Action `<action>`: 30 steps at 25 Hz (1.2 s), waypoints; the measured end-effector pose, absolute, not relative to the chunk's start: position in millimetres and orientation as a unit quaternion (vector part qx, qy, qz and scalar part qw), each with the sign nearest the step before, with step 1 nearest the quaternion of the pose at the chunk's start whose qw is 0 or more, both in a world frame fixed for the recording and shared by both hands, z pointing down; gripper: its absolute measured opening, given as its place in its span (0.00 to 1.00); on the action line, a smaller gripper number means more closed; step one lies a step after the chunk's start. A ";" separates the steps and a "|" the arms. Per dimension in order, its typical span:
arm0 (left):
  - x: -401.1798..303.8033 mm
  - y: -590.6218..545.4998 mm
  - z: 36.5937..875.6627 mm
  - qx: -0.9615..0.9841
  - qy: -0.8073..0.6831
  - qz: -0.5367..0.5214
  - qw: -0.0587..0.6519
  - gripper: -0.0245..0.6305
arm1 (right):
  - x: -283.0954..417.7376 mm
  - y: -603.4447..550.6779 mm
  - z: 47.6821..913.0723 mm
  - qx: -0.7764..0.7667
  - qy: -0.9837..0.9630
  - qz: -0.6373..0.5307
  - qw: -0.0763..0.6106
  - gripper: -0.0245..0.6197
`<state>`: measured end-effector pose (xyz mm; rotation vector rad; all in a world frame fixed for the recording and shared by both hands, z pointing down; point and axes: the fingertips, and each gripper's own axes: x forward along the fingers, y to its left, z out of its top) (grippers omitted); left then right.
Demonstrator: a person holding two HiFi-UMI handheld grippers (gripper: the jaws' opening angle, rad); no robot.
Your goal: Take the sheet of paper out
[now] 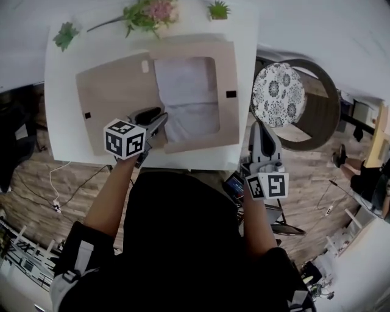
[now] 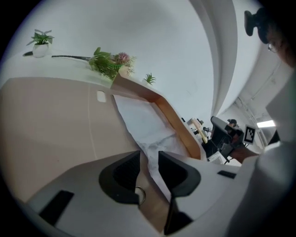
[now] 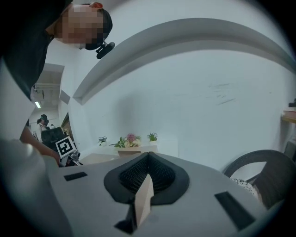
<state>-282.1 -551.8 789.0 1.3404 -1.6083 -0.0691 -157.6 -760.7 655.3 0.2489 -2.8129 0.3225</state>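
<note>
A large tan cardboard envelope lies flat on the white table. Through its cut-out window shows the white sheet of paper. My left gripper rests at the window's near left corner. In the left gripper view its jaws stand a narrow gap apart, and the crumpled near edge of the paper runs into that gap. The envelope's raised flap edge borders the paper on the right. My right gripper hangs off the table's right side, pointing away, with its pads pressed together.
Artificial flowers and two small potted plants line the table's far edge. A round chair with a patterned cushion stands right of the table. Cables lie on the wooden floor at left. Another person is at far right.
</note>
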 end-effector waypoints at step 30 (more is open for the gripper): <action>-317.6 -495.6 753.6 0.550 -0.685 -0.049 0.476 0.04 | -186.3 -751.2 626.8 0.064 -0.985 0.096 0.127 0.06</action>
